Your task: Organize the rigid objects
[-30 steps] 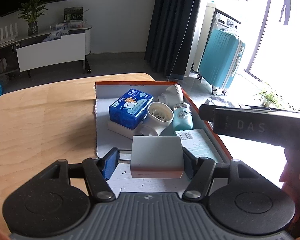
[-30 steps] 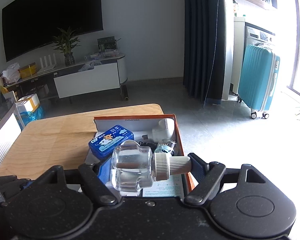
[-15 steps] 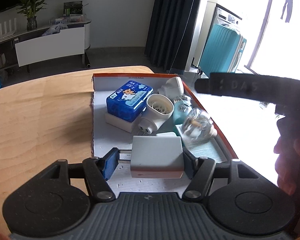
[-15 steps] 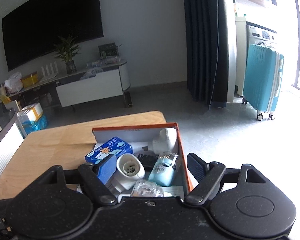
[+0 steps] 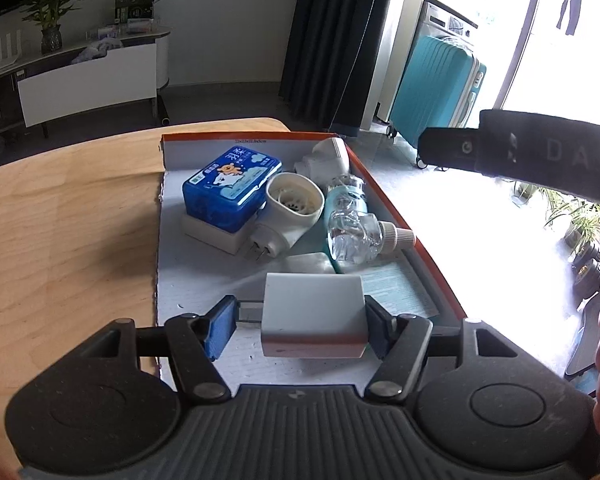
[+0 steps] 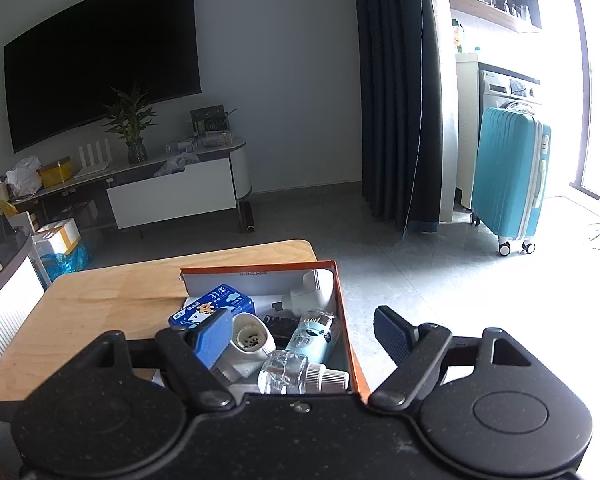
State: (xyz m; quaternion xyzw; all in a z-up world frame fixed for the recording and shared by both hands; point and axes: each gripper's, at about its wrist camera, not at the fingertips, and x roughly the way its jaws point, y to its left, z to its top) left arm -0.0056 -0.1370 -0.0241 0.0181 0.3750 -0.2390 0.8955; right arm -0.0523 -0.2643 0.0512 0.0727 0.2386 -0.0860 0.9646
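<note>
**White block sits over the box's near end, ready to go down**

Your left gripper (image 5: 300,326) is clamped on the white plug block (image 5: 314,318). Its prongs poke out to the left, so the block's long way runs across, pad to pad. It hangs just above the near, bare part of the orange-edged box (image 5: 396,216), which sits on the wood table (image 5: 68,232).

The key thing: the free spot is right under the block & a bit toward you. Farther in, the box is full. The blue tissue pack (image 5: 232,184) lies at the back left, the cream plug-in heater (image 5: 288,212) leans beside it, and the clear bottle (image 5: 354,234) lies on its side by the right wall, cap pointing right. A small white pad (image 5: 308,264) is just past the block, very near.

So I think you go pretty much straight down, not fwd, or you bump that pad.

Your right gripper (image 6: 304,336) is wide open w/ nothing in it. It hovers near the box's near right corner. The clear bottle shows low in its view, lying in the box, not between the pads. Left hand is the one w/ the job now.
</note>
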